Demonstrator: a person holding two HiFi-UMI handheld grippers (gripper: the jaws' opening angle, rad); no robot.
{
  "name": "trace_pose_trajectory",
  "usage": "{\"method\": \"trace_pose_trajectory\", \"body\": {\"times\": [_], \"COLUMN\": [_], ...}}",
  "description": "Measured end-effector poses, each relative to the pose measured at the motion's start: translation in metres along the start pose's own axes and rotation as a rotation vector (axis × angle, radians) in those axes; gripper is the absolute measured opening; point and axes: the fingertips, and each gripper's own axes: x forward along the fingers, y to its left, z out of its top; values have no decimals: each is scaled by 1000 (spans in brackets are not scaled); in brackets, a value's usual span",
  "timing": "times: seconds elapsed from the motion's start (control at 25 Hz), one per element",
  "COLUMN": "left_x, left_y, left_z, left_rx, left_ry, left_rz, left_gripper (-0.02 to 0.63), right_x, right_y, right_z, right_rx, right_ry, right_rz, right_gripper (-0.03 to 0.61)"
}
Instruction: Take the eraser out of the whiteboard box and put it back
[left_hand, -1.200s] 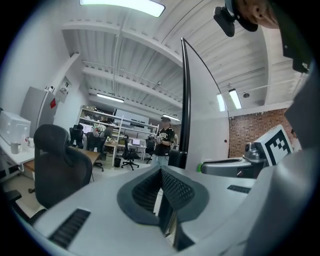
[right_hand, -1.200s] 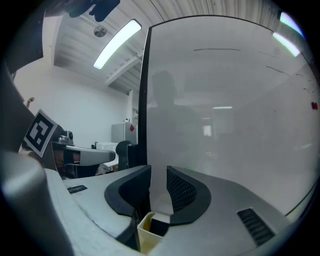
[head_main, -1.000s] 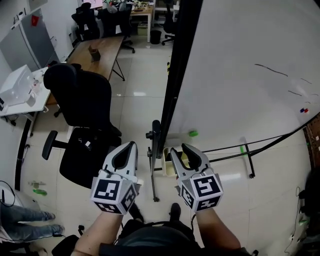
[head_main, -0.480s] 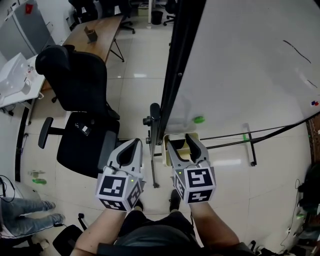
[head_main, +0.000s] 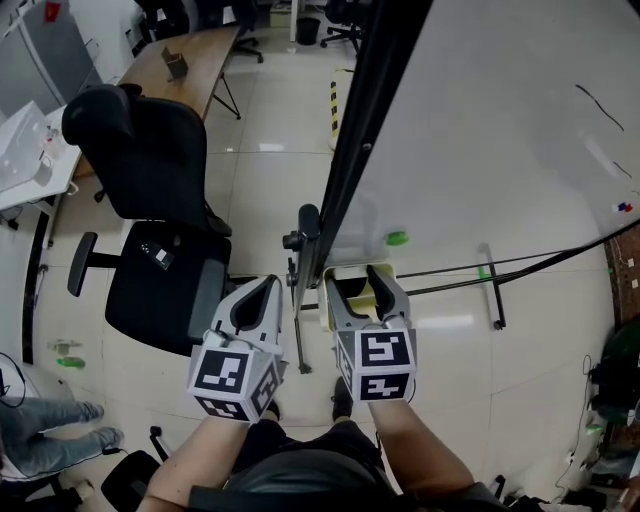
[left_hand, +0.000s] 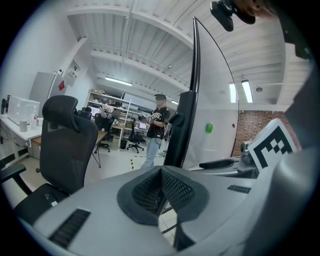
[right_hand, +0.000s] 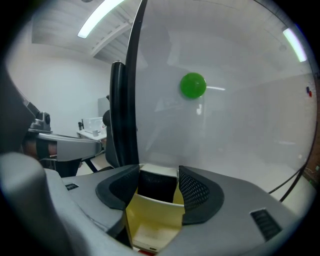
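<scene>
The pale yellow whiteboard box hangs at the foot of the whiteboard. My right gripper reaches into it from above. In the right gripper view the box lies under the right gripper, and the dark eraser stands inside at the far end between the pads. The jaws are opening and the pads sit just off the eraser's sides. My left gripper hovers beside the box to the left, shut with nothing in it; its pads meet in the left gripper view.
A green magnet sticks low on the board. The black board frame and stand post run between the two grippers. A black office chair stands to the left. A person stands far off; someone's legs show at the lower left.
Both grippers have sunk toward the box. The right jaws have spread wide and now stand on either side of the eraser in the box. The left gripper stayed shut.
</scene>
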Motion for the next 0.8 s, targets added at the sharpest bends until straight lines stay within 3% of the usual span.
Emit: {"method": "trace_pose_trajectory", "body": {"times": [0.8], "left_x": [-5], "left_y": [-6], "left_z": [3], "left_rx": [12], "left_ry": [-1], "left_rz": [-24], "left_gripper": [32], "right_x": [-4], "right_y": [0], "right_z": [9], "right_rx": [0], "right_ry": [-21], "right_rz": [0], "right_gripper": [255]}}
